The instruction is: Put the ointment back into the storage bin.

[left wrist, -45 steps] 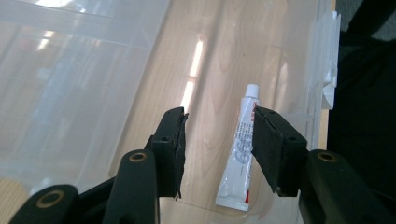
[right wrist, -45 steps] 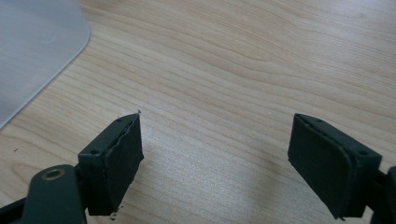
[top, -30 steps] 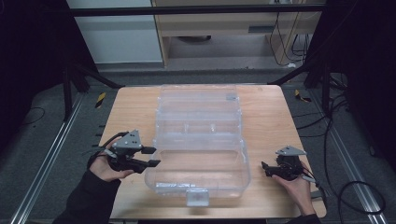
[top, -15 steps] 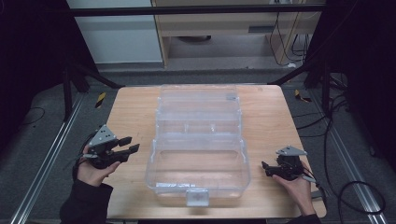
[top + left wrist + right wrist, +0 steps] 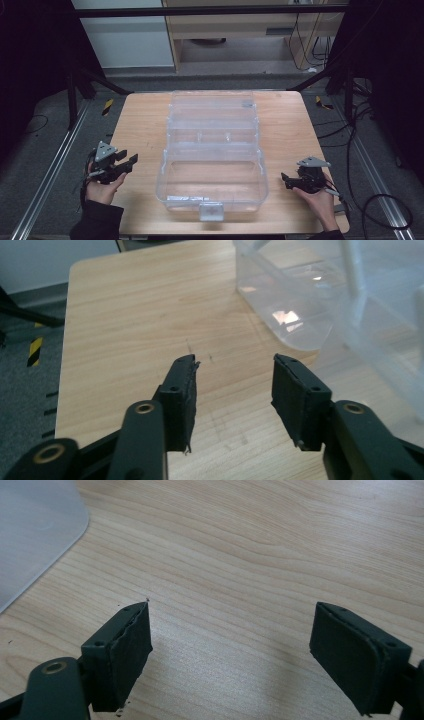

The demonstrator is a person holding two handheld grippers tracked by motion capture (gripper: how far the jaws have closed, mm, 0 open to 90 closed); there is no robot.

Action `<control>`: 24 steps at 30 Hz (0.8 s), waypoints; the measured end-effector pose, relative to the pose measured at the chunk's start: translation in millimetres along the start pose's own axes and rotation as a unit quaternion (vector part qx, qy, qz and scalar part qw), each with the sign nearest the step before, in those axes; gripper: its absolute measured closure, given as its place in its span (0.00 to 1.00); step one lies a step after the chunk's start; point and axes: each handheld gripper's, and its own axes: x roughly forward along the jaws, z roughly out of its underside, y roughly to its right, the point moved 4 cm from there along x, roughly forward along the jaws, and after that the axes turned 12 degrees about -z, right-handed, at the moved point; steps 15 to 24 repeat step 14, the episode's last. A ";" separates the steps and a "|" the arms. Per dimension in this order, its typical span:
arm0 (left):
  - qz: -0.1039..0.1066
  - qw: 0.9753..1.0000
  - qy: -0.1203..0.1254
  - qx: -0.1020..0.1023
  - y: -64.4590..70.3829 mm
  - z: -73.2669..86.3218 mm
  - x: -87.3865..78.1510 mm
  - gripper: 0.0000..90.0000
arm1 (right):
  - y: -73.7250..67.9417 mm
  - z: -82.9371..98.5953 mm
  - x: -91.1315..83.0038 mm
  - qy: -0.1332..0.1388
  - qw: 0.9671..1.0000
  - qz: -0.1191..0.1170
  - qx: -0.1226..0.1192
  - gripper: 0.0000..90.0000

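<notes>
Left gripper [image 5: 131,161] hovers left of the clear plastic box [image 5: 212,150], jaws spread, angled toward it; right gripper [image 5: 284,178] rests low at its right, jaws spread.

Dim room on my high view, table [image 5: 140,125] evenly lit from above, surroundings nearly black, white glare patches on the clear box [image 5: 295,315] (left gripper view), soft jaw shadows, my near jaws slightly blurred.
</notes>
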 end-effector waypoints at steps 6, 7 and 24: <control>-0.031 0.999 -0.011 -0.022 -8.7 17.3 8.3 0.52 | 0.5 0.9 -0.4 0.000 1.000 0.000 0.003 0.18; -0.038 0.999 -0.016 -0.034 -12.9 20.2 9.2 0.51 | 0.7 1.0 -0.4 0.001 1.000 0.000 0.003 0.18; -0.055 0.997 -0.031 -0.049 -25.2 34.0 14.0 0.40 | 1.4 1.2 -2.0 0.002 1.000 -0.001 0.007 0.17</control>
